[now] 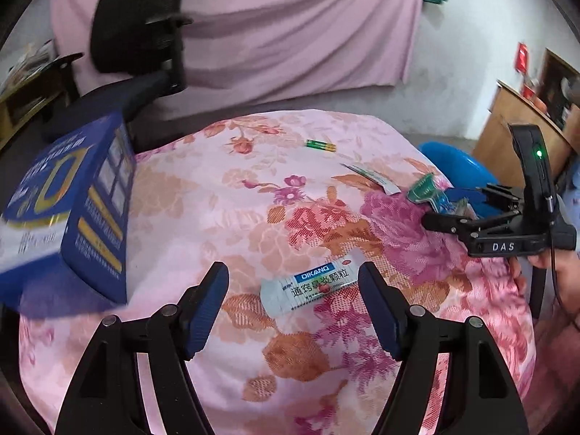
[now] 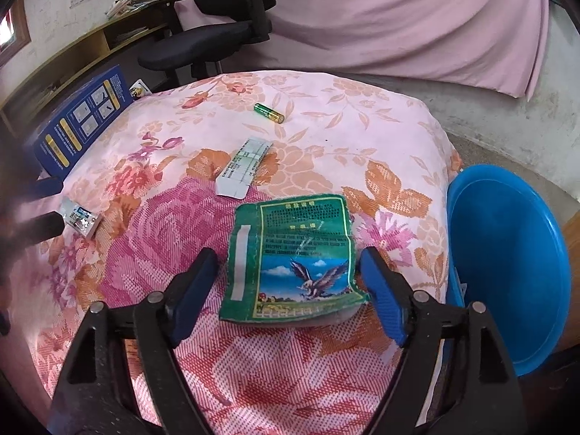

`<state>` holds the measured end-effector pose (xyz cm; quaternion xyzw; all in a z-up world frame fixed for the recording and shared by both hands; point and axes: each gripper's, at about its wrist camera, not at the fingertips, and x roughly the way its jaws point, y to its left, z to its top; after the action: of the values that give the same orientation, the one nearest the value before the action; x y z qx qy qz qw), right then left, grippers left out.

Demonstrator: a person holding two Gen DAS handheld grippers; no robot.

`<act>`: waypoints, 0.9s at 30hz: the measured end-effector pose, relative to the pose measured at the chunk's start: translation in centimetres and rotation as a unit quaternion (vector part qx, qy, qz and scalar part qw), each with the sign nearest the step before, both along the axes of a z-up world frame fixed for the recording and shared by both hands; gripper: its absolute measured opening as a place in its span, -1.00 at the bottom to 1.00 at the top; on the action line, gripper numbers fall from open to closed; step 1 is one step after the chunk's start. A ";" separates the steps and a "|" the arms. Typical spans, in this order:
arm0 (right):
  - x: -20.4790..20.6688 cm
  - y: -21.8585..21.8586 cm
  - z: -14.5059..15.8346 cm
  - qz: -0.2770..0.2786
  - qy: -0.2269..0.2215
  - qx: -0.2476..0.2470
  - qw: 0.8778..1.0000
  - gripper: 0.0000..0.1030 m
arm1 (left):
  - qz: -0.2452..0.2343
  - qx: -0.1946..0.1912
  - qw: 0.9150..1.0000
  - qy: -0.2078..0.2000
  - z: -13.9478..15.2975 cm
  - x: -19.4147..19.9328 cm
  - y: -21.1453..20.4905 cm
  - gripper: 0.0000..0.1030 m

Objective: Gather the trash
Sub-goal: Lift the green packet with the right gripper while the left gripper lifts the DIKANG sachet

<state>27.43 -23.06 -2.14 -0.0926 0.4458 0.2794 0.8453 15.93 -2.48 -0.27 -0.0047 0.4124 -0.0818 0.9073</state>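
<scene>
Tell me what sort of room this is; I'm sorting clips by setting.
Probably a lived-in home room or home office: a table under a floral cloth, a black office chair, and a pink sheet hung over a worn white wall.

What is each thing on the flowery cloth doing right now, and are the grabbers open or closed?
Left gripper: open, fingers either side of the white sachet.
White sachet: lying flat, not gripped.
Right gripper: open, fingers either side of the green packet.
Green packet: crumpled, near edge curled up.
Battery: lying on its side.
Paper strip: lying flat.
Blue box: tilted, closed.
Blue bin: no trash visible inside.
</scene>
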 end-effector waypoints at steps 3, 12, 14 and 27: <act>-0.2 -0.2 0.0 -0.009 0.003 0.000 1.000 1.00 | -0.041 0.030 0.999 0.002 -0.5 0.4 -0.5 0.32; -0.5 -0.5 0.0 -0.023 0.008 -0.003 1.000 1.00 | -0.144 0.066 0.987 0.019 -2.4 1.3 -1.4 0.32; -0.6 -0.5 0.0 -0.026 0.007 -0.006 1.000 1.00 | -0.150 0.055 0.987 0.023 -2.6 1.7 -1.2 0.32; -0.9 0.2 0.0 -0.050 0.012 -0.022 0.998 0.93 | -0.170 0.018 0.985 0.031 -2.8 2.9 -0.7 -0.03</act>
<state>26.57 -22.84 -2.10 -0.0856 0.4664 0.2282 0.8504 18.79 -3.15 -3.10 0.0793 0.4365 -0.2267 0.8670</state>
